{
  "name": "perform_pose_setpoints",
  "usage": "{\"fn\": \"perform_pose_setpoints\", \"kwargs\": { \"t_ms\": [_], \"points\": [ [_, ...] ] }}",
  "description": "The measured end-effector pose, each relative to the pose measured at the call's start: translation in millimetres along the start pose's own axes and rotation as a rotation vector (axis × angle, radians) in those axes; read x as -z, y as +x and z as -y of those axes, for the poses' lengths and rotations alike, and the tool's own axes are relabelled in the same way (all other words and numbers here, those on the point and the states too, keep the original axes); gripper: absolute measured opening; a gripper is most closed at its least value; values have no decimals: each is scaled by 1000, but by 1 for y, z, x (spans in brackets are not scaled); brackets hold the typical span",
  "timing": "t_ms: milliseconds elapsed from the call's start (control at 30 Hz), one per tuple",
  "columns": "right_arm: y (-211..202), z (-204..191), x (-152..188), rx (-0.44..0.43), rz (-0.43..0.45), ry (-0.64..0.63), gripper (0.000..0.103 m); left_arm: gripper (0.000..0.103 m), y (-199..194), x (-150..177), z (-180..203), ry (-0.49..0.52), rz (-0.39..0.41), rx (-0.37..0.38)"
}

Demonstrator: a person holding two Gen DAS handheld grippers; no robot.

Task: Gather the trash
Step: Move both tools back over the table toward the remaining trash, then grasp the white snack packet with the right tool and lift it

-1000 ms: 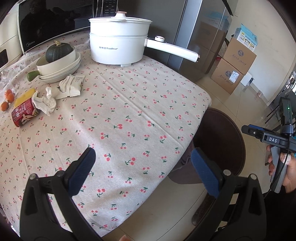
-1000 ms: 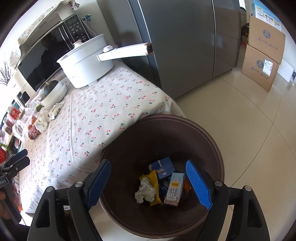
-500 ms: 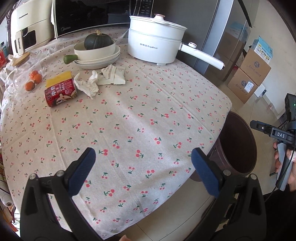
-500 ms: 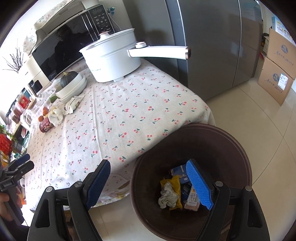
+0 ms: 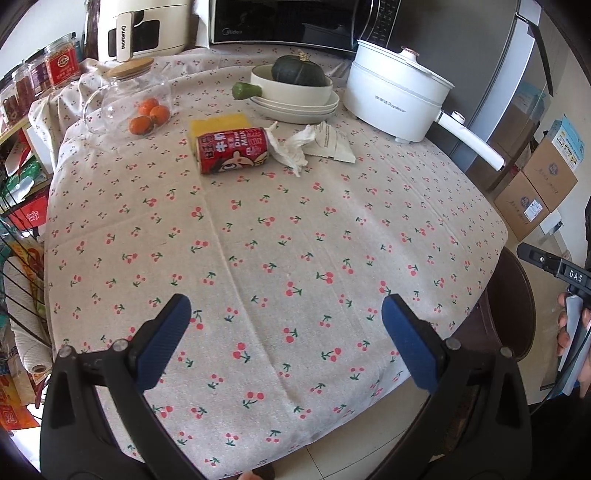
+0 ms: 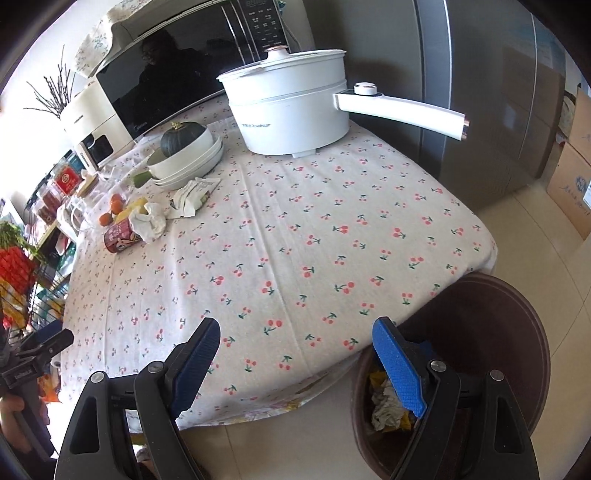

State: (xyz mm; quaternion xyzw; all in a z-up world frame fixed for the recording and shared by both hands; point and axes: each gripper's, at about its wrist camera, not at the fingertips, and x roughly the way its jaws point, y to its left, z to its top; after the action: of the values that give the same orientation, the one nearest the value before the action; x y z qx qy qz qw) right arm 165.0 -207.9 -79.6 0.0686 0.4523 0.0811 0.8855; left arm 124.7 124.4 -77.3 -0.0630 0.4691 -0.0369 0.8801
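Note:
A red milk can lies on its side on the cherry-print tablecloth, far side. A crumpled white tissue touches its right end, and a torn white packet lies beside that. The same can, tissue and packet show at the left in the right wrist view. A brown bin stands on the floor at the table's right edge, with trash inside. My left gripper hangs open and empty over the table's near edge. My right gripper is open and empty, between table edge and bin.
A white electric pot with a long handle sticks out at the back right. Stacked bowls with a dark squash, a glass jar of oranges, a yellow sponge and a microwave fill the back. Cardboard boxes stand on the floor.
Both grippers have swung left, away from the bin and over the table. The can, tissue and packet now sit nearer the middle of the left wrist view. Both stay open.

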Motion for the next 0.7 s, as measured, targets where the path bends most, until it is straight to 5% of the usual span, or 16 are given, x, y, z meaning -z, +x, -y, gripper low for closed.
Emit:
{"fn": "perform_pose_setpoints", "kwargs": {
  "t_ms": [300,700],
  "points": [
    [35,-63,-17,4,-32,-116,87,103,2,-6,-51,-87,-27,-112],
    [135,-134,-79,6,-31,-171,87,103,11,-23,-106,-188,-27,-149]
  ]
}}
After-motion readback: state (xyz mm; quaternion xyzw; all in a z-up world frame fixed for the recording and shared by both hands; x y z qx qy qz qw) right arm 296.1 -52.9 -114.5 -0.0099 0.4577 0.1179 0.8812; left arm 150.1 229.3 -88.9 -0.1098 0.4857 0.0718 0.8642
